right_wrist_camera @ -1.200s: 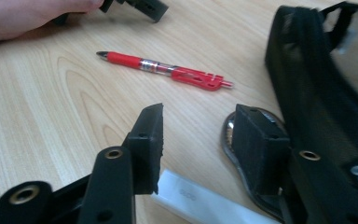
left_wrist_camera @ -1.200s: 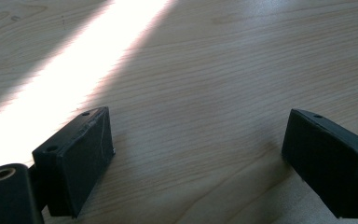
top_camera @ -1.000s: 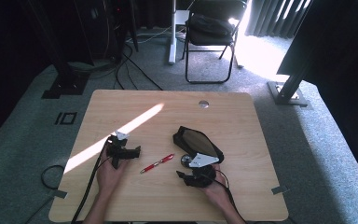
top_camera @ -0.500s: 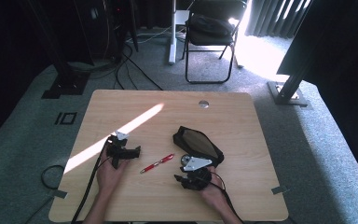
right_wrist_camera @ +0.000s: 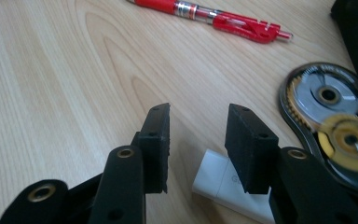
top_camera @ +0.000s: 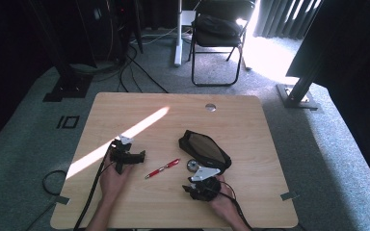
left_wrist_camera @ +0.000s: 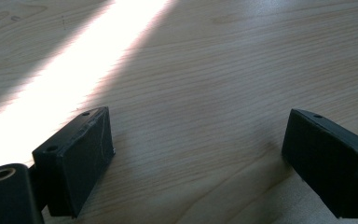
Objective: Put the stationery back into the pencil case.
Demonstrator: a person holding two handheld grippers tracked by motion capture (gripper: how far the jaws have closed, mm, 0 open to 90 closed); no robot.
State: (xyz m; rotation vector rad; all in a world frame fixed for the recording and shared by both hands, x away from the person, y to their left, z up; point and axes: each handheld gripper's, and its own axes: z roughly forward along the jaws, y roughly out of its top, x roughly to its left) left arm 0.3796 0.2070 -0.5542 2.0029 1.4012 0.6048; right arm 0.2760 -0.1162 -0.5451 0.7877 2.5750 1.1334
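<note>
My right gripper point(right_wrist_camera: 198, 140) hovers low over the wooden table point(right_wrist_camera: 51, 93) with its jaws a hand's breadth apart and nothing pressed between them; they have just been closing. A small white block point(right_wrist_camera: 221, 184) lies on the wood under them, beside the right jaw. A red pen point(right_wrist_camera: 209, 16) lies ahead, and a round correction-tape dispenser point(right_wrist_camera: 331, 121) sits to the right. In the high view my right gripper point(top_camera: 195, 183) is near the front edge, with the red pen point(top_camera: 163, 168) to its left. My left gripper point(left_wrist_camera: 198, 158) point(top_camera: 127, 155) stands wide open over bare wood.
A black pouch point(top_camera: 204, 149) lies just beyond the right gripper, with the tape dispenser point(top_camera: 192, 166) at its near corner. A bright strip of sunlight point(top_camera: 120, 139) crosses the table's left half. A folding chair point(top_camera: 219, 33) and cables stand on the carpet behind.
My right gripper has edged slightly left and toward the table's near edge. The left hand, pen and pouch have stayed where they were.
</note>
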